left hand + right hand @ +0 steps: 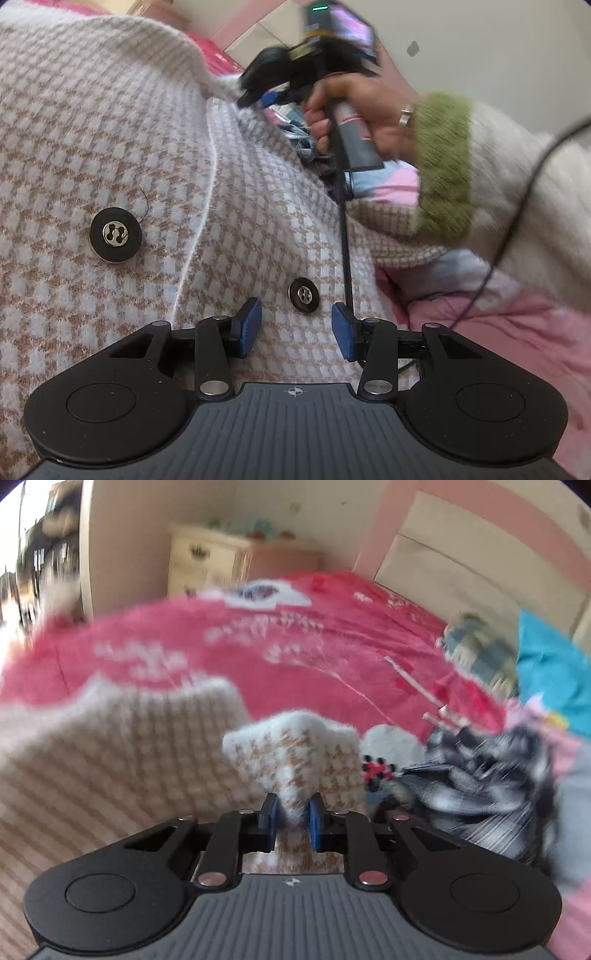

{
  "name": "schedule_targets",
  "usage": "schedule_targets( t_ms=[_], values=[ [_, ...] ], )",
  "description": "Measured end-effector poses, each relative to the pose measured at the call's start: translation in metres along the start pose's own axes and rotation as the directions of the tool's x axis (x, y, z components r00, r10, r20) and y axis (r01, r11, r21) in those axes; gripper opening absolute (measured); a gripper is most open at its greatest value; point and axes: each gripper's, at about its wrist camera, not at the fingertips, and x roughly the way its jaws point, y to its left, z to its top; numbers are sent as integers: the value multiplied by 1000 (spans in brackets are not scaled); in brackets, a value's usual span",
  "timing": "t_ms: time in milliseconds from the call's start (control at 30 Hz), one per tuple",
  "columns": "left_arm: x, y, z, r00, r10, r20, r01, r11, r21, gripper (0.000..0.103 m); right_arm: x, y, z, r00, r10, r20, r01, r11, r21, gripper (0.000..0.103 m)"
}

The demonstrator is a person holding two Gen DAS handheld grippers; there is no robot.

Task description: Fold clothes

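Cardigan (295,753) fold pinched in right tongs (293,821); left tongs (297,330) hover parted above it

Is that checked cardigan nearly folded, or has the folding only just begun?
Early, it looks. Done: little shows; the checked cardigan lies spread on the bed, buttons up. In hand: the right gripper is clamped on a bunched fabric corner; the left gripper stands open over the front, gripping nothing. Left: the folds themselves, plus the heap of other clothes nearby.

right gripper (292,819) pinching houndstooth cardigan (295,753) | pink bedspread (295,642) behind
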Motion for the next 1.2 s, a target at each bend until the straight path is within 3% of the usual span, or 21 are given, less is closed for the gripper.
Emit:
schedule_targets(
  t_ms=[100, 200, 267, 367, 433, 500, 633, 733, 867, 900, 933, 967, 1000, 1067, 1200],
  values=[
    [2, 2, 1, 1000, -11, -1, 11, 1000, -22, 42, 23, 1, -1, 997, 42, -69, -42, 999, 1, 48],
    [2, -2, 0, 1000, -6, -1, 6, 1000, -11, 42, 16, -5, 6, 997, 61, -43, -59, 997, 46, 48],
    [2, -3, 0, 1000, -3, -1, 3, 1000, -10, 42, -7, -13, 13, 992, 119, 40, -122, 987, 102, 51],
    [3, -4, 1, 1000, -3, -1, 3, 1000, -19, 42, -43, -24, 27, 962, 217, 164, -245, 954, 171, 61],
    [4, -4, 2, 1000, -9, -3, 9, 999, -34, 42, -39, -24, 45, 944, 286, 162, -315, 928, 201, 68],
    [5, -3, 4, 1000, -17, -5, 17, 999, -49, 42, -22, -19, 64, 937, 323, 129, -346, 908, 237, 72],
    [7, 1, 6, 1000, -25, -9, 24, 998, -57, 42, 38, -10, 91, 952, 306, 12, -291, 889, 353, 73],
    [11, 4, 7, 1000, -25, -7, 24, 999, -49, 43, 79, -6, 106, 943, 316, -104, -253, 883, 396, 73],
    [11, 5, 7, 999, -34, -4, 34, 998, -53, 43, 113, 16, 127, 901, 349, -257, -256, 907, 334, 73],
    [11, 5, 7, 999, -38, -4, 38, 998, -57, 43, 118, 24, 131, 897, 320, -306, -235, 930, 282, 64],
    [11, 6, 7, 999, -42, -3, 42, 997, -61, 43, 120, 33, 135, 897, 278, -344, -209, 952, 226, 43],
    [9, 6, 7, 999, -45, -2, 45, 997, -62, 43, 120, 40, 136, 898, 253, -359, -197, 963, 185, 29],
    [9, 6, 7, 999, -48, -2, 48, 997, -64, 43, 113, 42, 134, 911, 239, -337, -192, 967, 167, 13],
    [10, 7, 6, 999, -54, -2, 53, 996, -67, 43, 92, 43, 129, 943, 214, -255, -178, 972, 156, 11],
    [10, 11, 8, 998, -67, -4, 67, 994, -82, 43, 56, 13, 116, 979, 204, -24, -185, 926, 331, 11]
  ],
)
